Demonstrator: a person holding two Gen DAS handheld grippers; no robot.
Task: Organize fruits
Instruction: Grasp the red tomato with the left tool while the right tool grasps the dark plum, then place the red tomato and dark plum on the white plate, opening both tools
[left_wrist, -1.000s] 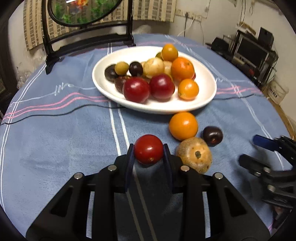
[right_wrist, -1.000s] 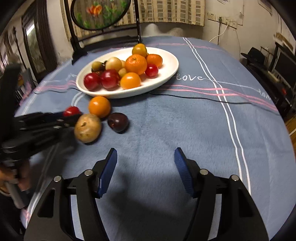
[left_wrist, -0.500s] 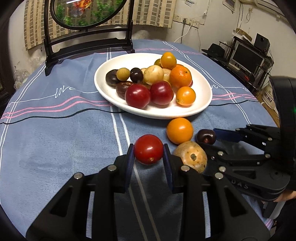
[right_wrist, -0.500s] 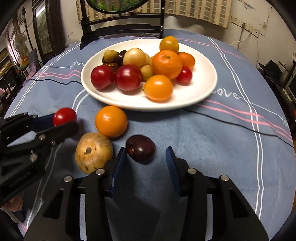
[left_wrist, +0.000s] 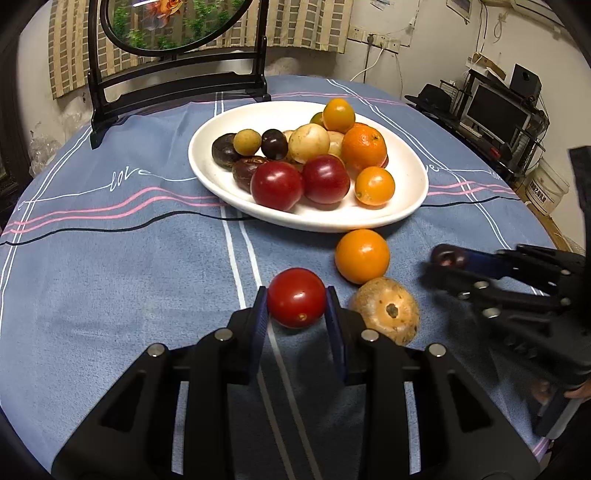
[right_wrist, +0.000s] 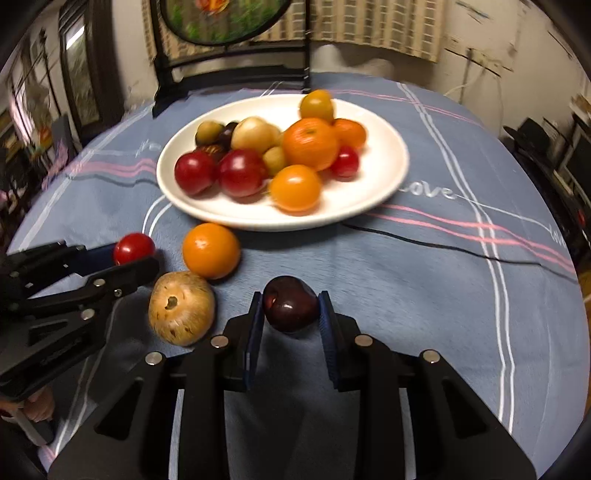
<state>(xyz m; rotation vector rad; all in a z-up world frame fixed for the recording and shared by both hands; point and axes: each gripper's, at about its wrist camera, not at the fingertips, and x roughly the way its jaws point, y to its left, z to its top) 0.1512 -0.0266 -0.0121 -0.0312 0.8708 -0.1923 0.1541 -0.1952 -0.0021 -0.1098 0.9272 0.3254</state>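
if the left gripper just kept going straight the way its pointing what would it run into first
Probably the rim of the white plate, then the red fruit at its near edge. The left gripper is already shut on the red tomato; the orange sits right of that line. Depth is uncertain.

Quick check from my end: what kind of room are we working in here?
Most likely a lived-in home room, not a lab: a round table with a blue "love" tablecloth, a white plate of fruit, a decorative goldfish screen behind it, and a monitor on a cluttered rack.
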